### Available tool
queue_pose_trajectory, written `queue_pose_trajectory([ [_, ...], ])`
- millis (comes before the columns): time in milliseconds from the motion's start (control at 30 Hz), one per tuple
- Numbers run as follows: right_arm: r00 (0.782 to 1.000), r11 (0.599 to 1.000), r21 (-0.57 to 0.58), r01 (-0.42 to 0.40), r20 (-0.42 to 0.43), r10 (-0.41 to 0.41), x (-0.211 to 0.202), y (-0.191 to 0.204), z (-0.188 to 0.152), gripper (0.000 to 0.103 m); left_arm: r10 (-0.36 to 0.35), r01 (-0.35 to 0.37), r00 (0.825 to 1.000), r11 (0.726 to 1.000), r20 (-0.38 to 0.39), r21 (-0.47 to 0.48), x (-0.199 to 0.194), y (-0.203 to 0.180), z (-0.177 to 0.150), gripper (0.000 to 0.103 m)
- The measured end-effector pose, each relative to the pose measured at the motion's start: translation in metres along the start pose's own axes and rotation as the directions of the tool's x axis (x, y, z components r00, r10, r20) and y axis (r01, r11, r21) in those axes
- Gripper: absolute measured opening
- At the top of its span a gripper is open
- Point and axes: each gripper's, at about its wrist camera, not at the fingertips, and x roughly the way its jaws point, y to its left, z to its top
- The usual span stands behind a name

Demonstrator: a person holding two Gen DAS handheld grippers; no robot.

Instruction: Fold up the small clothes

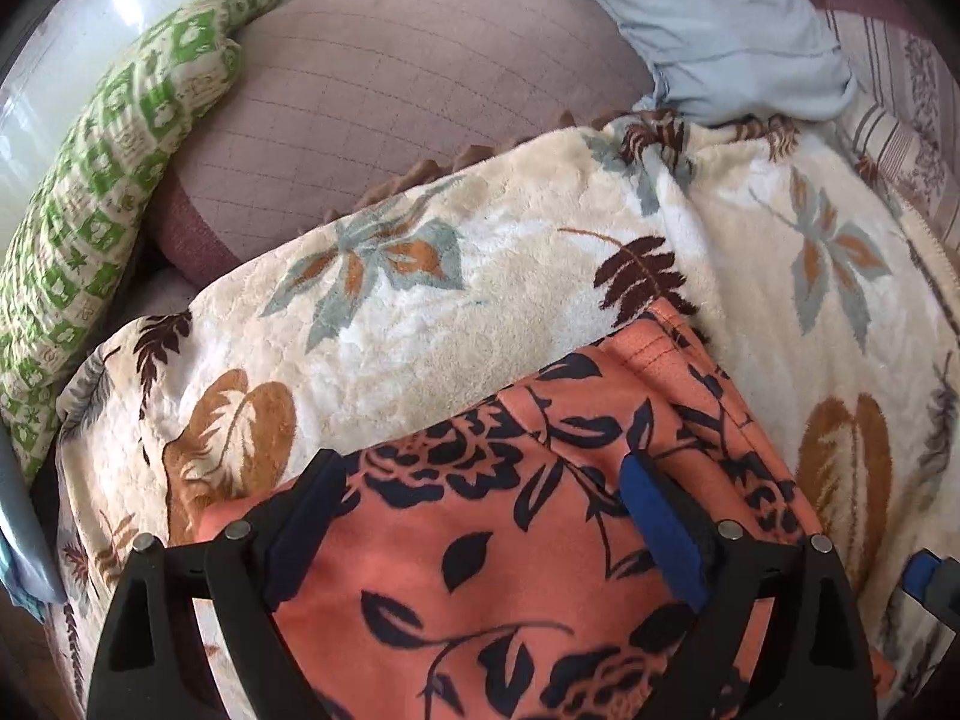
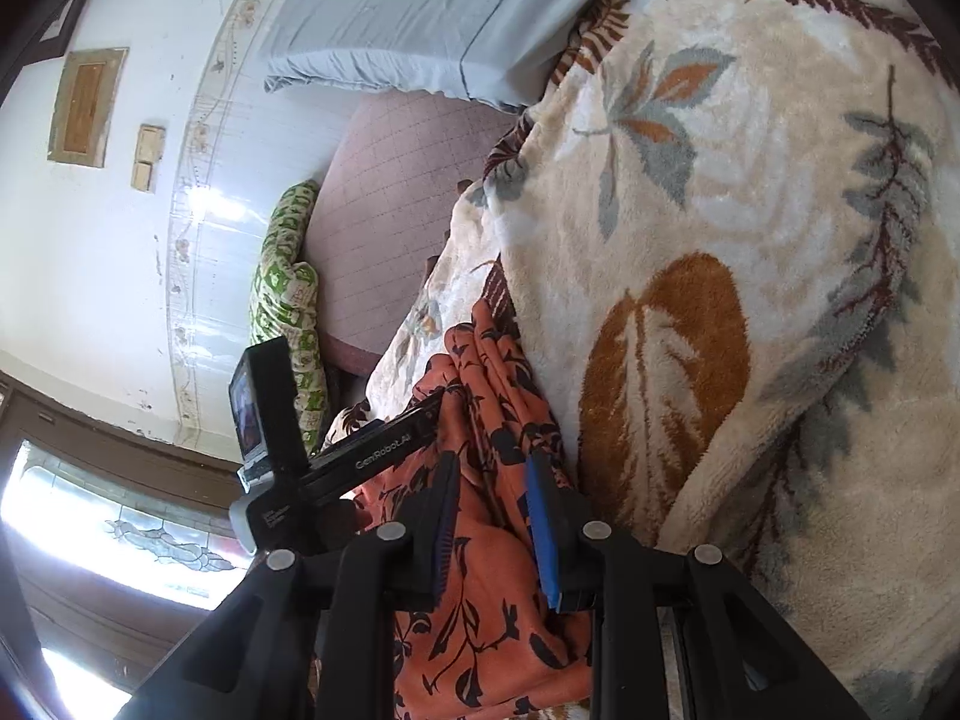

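An orange garment with a dark floral print [image 1: 480, 540] lies on a cream leaf-patterned blanket [image 1: 450, 312]. My left gripper [image 1: 474, 480] is open, its fingers wide apart over the garment's near part. In the right wrist view the same garment [image 2: 498, 570] is bunched and hangs between my right gripper's [image 2: 492, 480] fingers, which stand partly apart around the cloth. The left gripper's body [image 2: 336, 462] shows just to the left of it, against the garment's edge. The blanket [image 2: 720, 240] fills the right side.
A pink quilted cushion [image 1: 408, 96] and a green patterned pillow [image 1: 108, 180] lie beyond the blanket by a white wall [image 2: 90, 270]. A light blue cloth [image 1: 720, 30] lies at the far right. A window [image 2: 90, 528] is low on the left.
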Motion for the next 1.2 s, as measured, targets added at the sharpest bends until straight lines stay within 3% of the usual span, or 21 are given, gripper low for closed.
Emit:
queue_pose_trajectory([
  [67,1.0,1.0,-0.027,-0.016,-0.008,0.015,0.001,0.008,-0.005,0.026,-0.041,0.043,0.998,0.999,0.057,-0.034,-0.029,0.014,-0.016,0.093],
  [133,0.999,0.997,-0.06,-0.048,-0.025,0.046,0.002,0.018,-0.011,0.026,-0.056,0.059,0.997,0.997,0.061,-0.042,-0.05,0.024,-0.038,0.093],
  [333,0.993,0.991,-0.115,-0.069,-0.1,0.058,0.017,0.037,-0.03,0.026,-0.012,0.014,0.999,0.999,0.04,-0.033,-0.073,0.03,-0.129,0.093],
  [500,0.978,0.992,-0.127,0.018,-0.205,-0.044,0.043,0.034,-0.047,0.026,-0.037,0.037,0.999,0.999,-0.009,-0.038,-0.056,0.016,-0.176,0.094],
  [600,0.94,0.979,-0.179,0.098,-0.306,-0.15,0.067,0.024,-0.062,0.025,-0.101,0.095,0.994,0.984,-0.037,-0.152,-0.038,0.029,-0.186,0.101],
  [667,0.944,0.97,-0.22,0.101,-0.287,-0.164,0.067,0.027,-0.066,0.025,-0.191,0.174,0.981,0.95,-0.042,-0.259,-0.028,0.045,-0.192,0.103],
  [767,0.94,0.964,-0.247,0.1,-0.294,-0.173,0.069,0.028,-0.068,0.025,-0.161,0.15,0.986,0.966,-0.039,-0.211,-0.034,0.039,-0.191,0.103],
  [833,0.94,0.968,-0.232,0.092,-0.3,-0.162,0.07,0.027,-0.066,0.025,-0.181,0.166,0.983,0.954,-0.038,-0.248,-0.039,0.043,-0.189,0.103],
  [1033,0.969,0.961,-0.272,0.041,-0.223,-0.104,0.047,0.042,-0.057,0.025,-0.116,0.133,0.99,0.954,0.077,-0.27,-0.082,0.062,-0.179,0.102],
  [1133,0.985,0.975,-0.222,-0.003,-0.169,-0.035,0.031,0.041,-0.044,0.025,-0.141,0.166,0.985,0.925,0.098,-0.342,-0.088,0.082,-0.168,0.102],
  [1200,0.992,0.985,-0.172,0.009,-0.125,-0.031,0.022,0.034,-0.034,0.03,-0.173,0.189,0.982,0.899,0.075,-0.396,-0.08,0.093,-0.16,0.102],
])
